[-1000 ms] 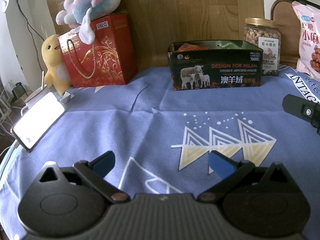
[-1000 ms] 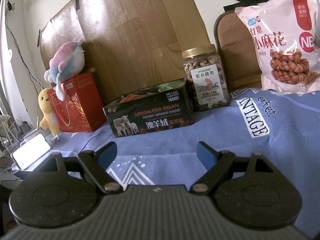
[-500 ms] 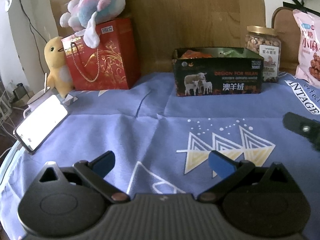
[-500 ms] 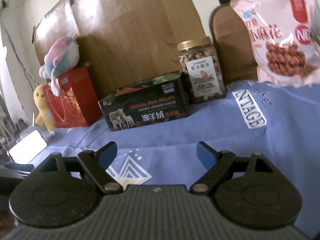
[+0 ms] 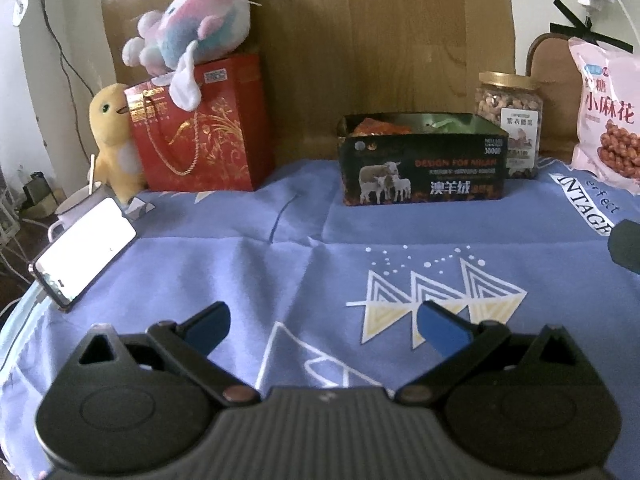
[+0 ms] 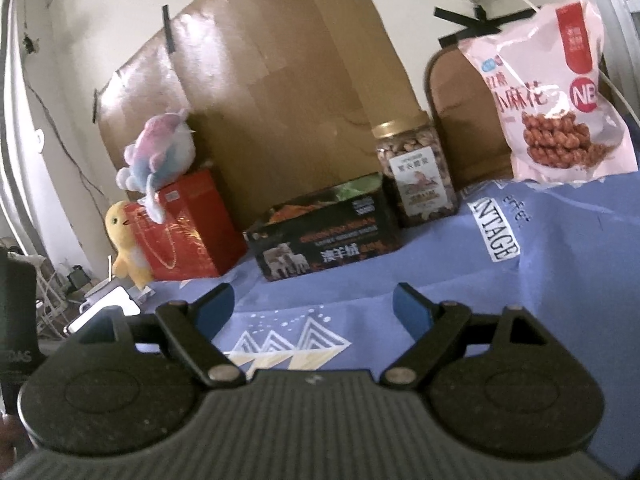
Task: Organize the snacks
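my left gripper (image 5: 322, 322) hangs over the blue tablecloth (image 5: 280, 264), jaws spread wide with nothing between them; my right gripper (image 6: 314, 308) does the same, tilted, its blue pads parted and bare. at the far edge of the cloth, the dark open box (image 5: 422, 162) printed with sheep stands in the middle, orange and green packets showing inside it. just right of it, touching or nearly so, stands the gold-lidded jar of nuts (image 5: 510, 124), and farther right the pink snack bag (image 6: 548, 108) leans upright. far left sits a red gift bag (image 5: 200, 128) with a plush toy (image 5: 188, 36) on top, and a lit phone (image 5: 82, 252) props near the left edge.
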`<state>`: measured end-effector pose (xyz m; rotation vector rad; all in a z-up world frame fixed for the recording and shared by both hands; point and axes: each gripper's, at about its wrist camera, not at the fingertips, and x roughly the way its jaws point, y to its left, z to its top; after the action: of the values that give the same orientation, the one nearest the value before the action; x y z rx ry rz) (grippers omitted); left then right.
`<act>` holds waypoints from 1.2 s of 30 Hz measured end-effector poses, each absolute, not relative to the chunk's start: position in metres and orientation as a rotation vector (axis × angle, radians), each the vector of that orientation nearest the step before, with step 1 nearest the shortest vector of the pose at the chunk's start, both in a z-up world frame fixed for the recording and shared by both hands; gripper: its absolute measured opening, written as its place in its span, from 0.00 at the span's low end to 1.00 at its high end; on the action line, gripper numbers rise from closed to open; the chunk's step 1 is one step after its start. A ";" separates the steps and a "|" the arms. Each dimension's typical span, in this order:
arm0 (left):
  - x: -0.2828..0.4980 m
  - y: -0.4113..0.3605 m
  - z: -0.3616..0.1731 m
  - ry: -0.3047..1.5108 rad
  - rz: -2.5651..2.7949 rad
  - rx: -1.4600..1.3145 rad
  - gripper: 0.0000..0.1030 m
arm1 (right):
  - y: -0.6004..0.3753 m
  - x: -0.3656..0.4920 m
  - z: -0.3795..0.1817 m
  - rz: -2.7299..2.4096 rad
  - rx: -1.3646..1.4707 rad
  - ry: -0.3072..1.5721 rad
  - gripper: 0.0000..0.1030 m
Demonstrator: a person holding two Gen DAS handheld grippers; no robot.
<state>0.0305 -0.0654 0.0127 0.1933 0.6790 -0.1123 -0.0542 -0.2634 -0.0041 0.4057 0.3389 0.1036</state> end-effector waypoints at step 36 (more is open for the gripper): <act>0.016 -0.062 0.019 0.674 -0.135 0.191 1.00 | -0.255 -0.066 -0.001 0.111 0.410 0.347 0.86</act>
<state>0.0160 -0.0616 0.0189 0.1907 0.6739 -0.1353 -0.0662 -0.2549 -0.0015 0.4104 0.3475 0.1108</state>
